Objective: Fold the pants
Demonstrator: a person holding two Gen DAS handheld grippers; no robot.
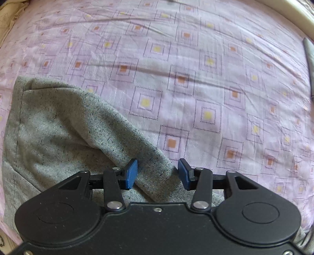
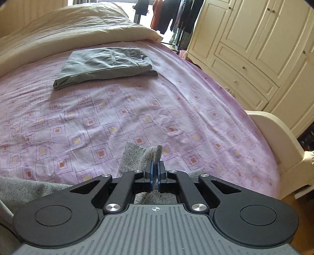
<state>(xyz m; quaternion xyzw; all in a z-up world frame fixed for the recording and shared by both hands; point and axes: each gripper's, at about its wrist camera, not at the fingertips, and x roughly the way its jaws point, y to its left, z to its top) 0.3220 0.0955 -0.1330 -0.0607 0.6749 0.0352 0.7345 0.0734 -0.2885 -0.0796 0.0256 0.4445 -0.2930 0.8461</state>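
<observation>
- Nearest in the left wrist view, the left gripper (image 1: 157, 174) hangs over the grey speckled pants (image 1: 64, 135), its blue pads (image 1: 131, 174) spread wide with nothing between them; a diagonal fold of the cloth runs under the gap.
- Those pants lie on the near left part of the bed, bunched and creased, with a stitched seam showing along their left side.
- Nearest in the right wrist view, the right gripper (image 2: 155, 173) has its jaws pressed together on a bunched corner of the same grey pants (image 2: 140, 155), and the cloth stands up in a small peak just past the fingertips.
- More of this grey fabric trails off at the lower left of the right view, resting on the sheet.
- Beyond both grippers stretches the lilac bedsheet (image 2: 121, 117), printed with dotted squares that have orange or yellow centres, and creased in long wrinkles.
- Farther up the bed, well apart from the grey pants, a folded pair of grey-green trousers (image 2: 106, 65) lies flat on the sheet, a pocket opening facing up.
- Behind it rests a cream duvet (image 2: 74, 29), heaped across the head of the bed.
- At the right stands the cream bed frame (image 2: 274, 133), then a cream wardrobe (image 2: 261, 45) with panelled doors and small knobs.
- Farthest off, dark clothes hang (image 2: 172, 17) in bright light.
</observation>
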